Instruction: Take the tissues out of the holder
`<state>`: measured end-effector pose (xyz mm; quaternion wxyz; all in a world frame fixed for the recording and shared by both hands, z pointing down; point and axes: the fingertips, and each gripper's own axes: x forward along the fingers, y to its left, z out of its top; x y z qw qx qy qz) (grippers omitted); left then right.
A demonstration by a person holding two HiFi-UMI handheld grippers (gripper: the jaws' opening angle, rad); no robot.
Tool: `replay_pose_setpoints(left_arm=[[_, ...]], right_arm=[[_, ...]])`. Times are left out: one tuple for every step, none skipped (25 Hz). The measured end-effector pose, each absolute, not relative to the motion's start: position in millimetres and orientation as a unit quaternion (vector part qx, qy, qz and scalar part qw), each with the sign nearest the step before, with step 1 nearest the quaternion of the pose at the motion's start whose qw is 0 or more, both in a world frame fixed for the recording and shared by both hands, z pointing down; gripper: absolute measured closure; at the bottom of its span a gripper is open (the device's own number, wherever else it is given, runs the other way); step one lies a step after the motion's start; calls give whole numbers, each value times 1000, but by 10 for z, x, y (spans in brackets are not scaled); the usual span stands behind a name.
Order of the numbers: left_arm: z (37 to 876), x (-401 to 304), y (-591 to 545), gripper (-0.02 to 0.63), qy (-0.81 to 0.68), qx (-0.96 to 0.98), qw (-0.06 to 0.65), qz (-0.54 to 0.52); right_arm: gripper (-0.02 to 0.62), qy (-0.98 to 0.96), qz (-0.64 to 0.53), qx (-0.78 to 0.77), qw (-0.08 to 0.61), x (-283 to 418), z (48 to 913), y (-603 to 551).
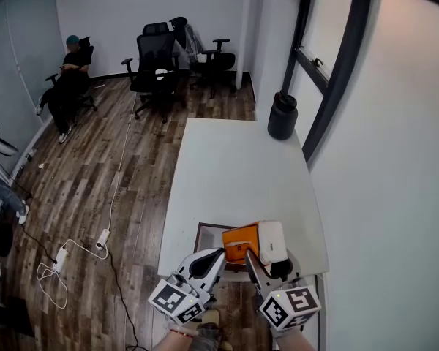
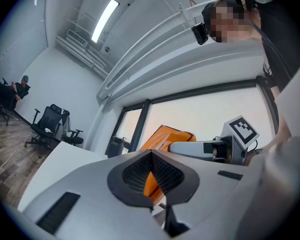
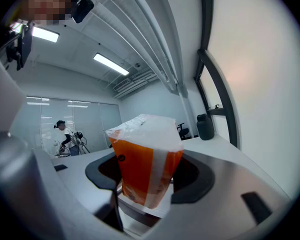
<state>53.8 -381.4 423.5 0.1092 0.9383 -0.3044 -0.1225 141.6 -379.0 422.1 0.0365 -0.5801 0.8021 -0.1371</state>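
An orange and white tissue pack [image 1: 243, 243] hangs just above the near edge of the white table [image 1: 234, 174], with my right gripper [image 1: 267, 258] shut on it. In the right gripper view the pack [image 3: 145, 169] stands upright between the two jaws, white end up. Below and left of it lies the dark brown holder [image 1: 205, 234], mostly hidden by the pack and grippers. My left gripper [image 1: 200, 267] hovers at the holder's near left, jaws together and empty. In the left gripper view its pads [image 2: 140, 171] meet, with the pack [image 2: 165, 136] beyond them.
A black container [image 1: 282, 115] stands at the table's far right corner by the window frame. Office chairs [image 1: 157, 57] and a seated person [image 1: 69, 79] are at the room's far side. A power strip and cables [image 1: 66, 258] lie on the wood floor at the left.
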Motion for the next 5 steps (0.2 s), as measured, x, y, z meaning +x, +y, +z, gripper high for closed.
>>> replay_pose_setpoints(left_arm=[[4235, 540, -3812, 601, -303, 939, 110, -122], [4238, 545, -3813, 601, -302, 939, 110, -122], [4244, 550, -3816, 601, -301, 939, 111, -121], [4251, 557, -3818, 601, -300, 940, 112, -121], [4259, 563, -3821, 601, -299, 940, 113, -120]], right_arm=[[327, 802, -137, -580, 36, 1414, 4221, -3791], [327, 802, -136, -580, 36, 1414, 4222, -3793], [327, 802, -137, -581, 35, 1416, 4226, -3797], [327, 801, -137, -581, 35, 1420, 4230, -3801], [327, 801, -137, -582, 34, 1424, 4235, -3805]])
